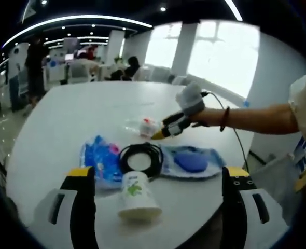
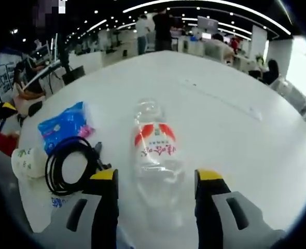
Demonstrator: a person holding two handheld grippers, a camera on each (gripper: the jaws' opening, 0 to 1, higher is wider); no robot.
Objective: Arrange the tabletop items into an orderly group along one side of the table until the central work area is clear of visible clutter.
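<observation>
On the white table (image 1: 85, 109) a white paper cup (image 1: 137, 196) lies on its side between the tips of my left gripper (image 1: 158, 174), which is open and apart from it. Beyond the cup are a black cable coil (image 1: 140, 158), a blue packet (image 1: 97, 161) and a blue pouch in clear wrap (image 1: 192, 161). My right gripper (image 2: 156, 176) is open around the near end of a clear bottle with a red label (image 2: 155, 148) that lies flat. In the left gripper view this right gripper (image 1: 169, 126) reaches the bottle (image 1: 145, 126) from the right.
The right gripper view has the cable coil (image 2: 67, 163), blue packet (image 2: 65, 124) and cup (image 2: 27, 162) to the left of the bottle. A person's bare forearm (image 1: 256, 118) with a wristband crosses the table's right edge. Desks and people stand in the office beyond. The table's far half (image 2: 220, 98) is bare.
</observation>
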